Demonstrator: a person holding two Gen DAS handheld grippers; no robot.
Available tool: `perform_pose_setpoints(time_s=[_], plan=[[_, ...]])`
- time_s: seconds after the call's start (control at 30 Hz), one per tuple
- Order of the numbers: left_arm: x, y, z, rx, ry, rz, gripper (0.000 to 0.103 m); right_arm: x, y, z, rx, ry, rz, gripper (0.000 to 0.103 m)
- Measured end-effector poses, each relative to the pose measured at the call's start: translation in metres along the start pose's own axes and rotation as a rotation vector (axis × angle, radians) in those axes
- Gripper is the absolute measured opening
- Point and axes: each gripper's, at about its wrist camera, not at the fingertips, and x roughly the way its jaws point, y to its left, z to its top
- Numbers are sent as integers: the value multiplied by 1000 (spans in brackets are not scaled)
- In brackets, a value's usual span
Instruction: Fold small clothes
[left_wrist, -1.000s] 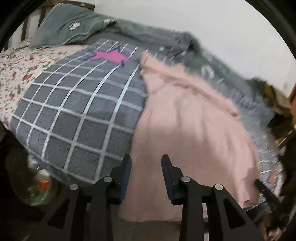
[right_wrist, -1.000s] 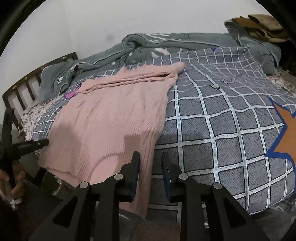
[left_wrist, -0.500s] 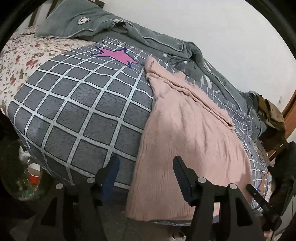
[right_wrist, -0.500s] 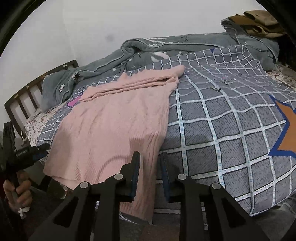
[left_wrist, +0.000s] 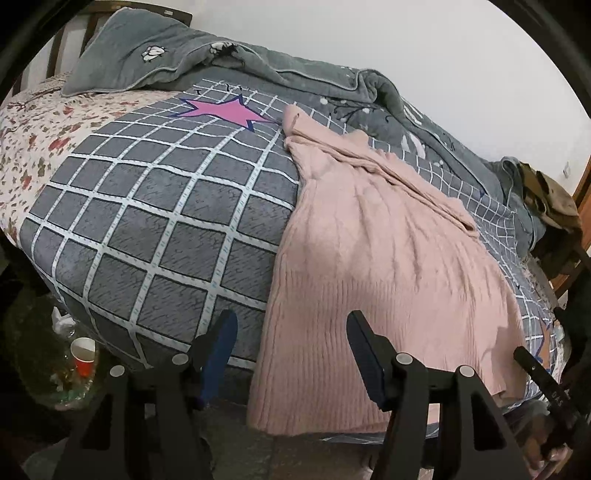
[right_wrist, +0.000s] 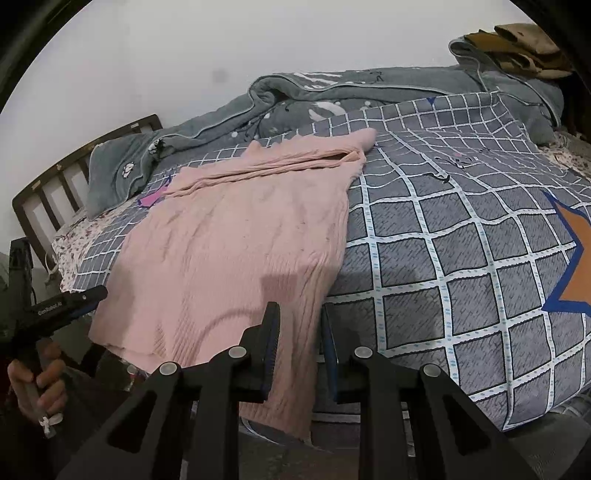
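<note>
Both grippers poised at the near hem of the pink ribbed knit sweater (left_wrist: 384, 258), nothing gripped yet.

Sweater lies flat on the grey checked quilt (left_wrist: 155, 229), sleeves folded across the top, hem hanging over the bed's near edge. Left gripper (left_wrist: 291, 354): jaws have just been opening, now wide, hem corner in line between them but apart from the pads. Right gripper (right_wrist: 301, 350): jaws narrow, apparently empty, fabric edge behind. Best to take both hem corners squarely, deep bite, then lift evenly toward the collar.
</note>
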Motion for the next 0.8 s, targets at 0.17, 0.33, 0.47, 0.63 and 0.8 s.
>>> perform_pose_setpoints(time_s=[0.17,0.33,0.47,0.63,0.8], plan=[[5,-8,-2,40,10,19,60,4,-3,0,16,14,-2,22],[6,-17,-5,83,11,34,62,4,-7,1,31,15,-2,22],[6,-18,-6,96,8,47,63,4,-8,0,33,16,-4,22],[5,-17,-6,95,7,51,64,5,-6,0,29,17,-5,22],[5,-16,-6,93,5,56,64,6,-5,-1,20,22,-5,22]])
